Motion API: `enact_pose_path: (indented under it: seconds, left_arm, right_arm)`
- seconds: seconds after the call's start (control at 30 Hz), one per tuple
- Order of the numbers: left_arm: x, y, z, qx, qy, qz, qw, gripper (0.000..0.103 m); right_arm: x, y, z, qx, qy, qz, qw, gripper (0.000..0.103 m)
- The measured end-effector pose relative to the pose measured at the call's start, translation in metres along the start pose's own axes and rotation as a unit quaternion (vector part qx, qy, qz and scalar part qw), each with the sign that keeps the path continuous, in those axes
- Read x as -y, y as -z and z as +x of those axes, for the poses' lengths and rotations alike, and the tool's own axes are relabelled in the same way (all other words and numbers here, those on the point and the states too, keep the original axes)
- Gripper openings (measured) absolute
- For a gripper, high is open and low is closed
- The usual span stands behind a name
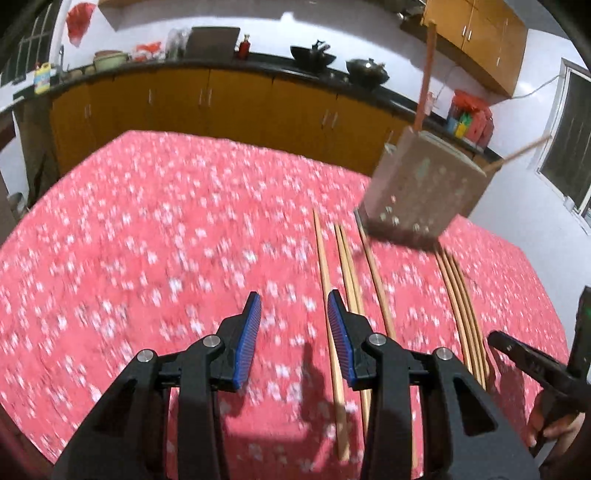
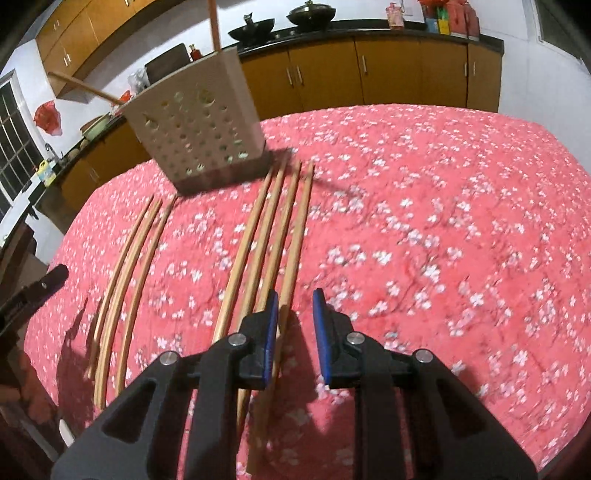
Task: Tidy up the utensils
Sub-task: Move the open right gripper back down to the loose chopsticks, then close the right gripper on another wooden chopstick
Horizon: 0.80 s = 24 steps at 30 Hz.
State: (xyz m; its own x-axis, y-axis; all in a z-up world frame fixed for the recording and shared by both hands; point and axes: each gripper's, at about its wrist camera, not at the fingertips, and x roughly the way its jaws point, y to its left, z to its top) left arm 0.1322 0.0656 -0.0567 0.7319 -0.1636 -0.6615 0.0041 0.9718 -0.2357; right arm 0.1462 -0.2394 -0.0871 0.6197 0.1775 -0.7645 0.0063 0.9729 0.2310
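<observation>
On the red flowery cloth (image 2: 424, 221) that covers the surface lie many long wooden chopsticks (image 2: 258, 236), side by side in two bunches. One bunch of three (image 2: 125, 258) is on the left in the right wrist view, and one bunch of four is near the middle. At their far ends stands a beige holder with round holes (image 2: 199, 129). Two wooden sticks (image 2: 213, 22) poke out of its top.

The left claw (image 1: 293, 332) is open, with nothing between its blue pads (image 1: 251, 332). It hangs above the cloth, just left of the first chopsticks (image 1: 325, 280).

The right claw (image 2: 295, 332) is open a little, and it holds nothing. It hangs over the near ends of the bunch of four.

Behind the surface are orange cupboards (image 2: 388, 70) and black pans (image 2: 310, 14).
</observation>
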Motion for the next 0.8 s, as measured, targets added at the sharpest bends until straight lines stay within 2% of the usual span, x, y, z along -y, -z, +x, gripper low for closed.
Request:
enact_pose_path:
  seconds: [0.2,0.27,0.3,0.47,0.6,0.8]
  left_arm:
    - [0.007,0.012,0.002,-0.013,0.017,0.004,0.9998,0.039]
    - [0.012,0.016,0.004,-0.019,0.019,0.011,0.9996,0.038]
    - [0.014,0.018,0.006,-0.021,0.021,0.013,0.9995,0.038]
    - [0.022,0.026,0.013,-0.037,0.029,0.027,0.9985,0.03]
    - [0.029,0.031,0.02,-0.053,0.027,0.043,0.9973,0.022]
    - [0.038,0.035,0.034,-0.066,-0.004,0.074,0.995,0.011]
  right_arm:
    - [-0.006,0.008,0.005,-0.004,0.009,-0.015,1.0,0.02]
    - [-0.008,0.01,0.005,0.002,0.023,-0.029,0.999,0.015]
    - [-0.01,0.01,0.006,0.003,0.033,-0.036,0.999,0.009]
    - [0.006,0.002,0.008,0.01,0.064,-0.011,0.998,0.008]
    - [0.012,0.002,0.006,0.01,0.063,-0.008,0.998,0.008]
    - [0.011,0.002,0.007,0.011,0.064,-0.013,0.998,0.008]
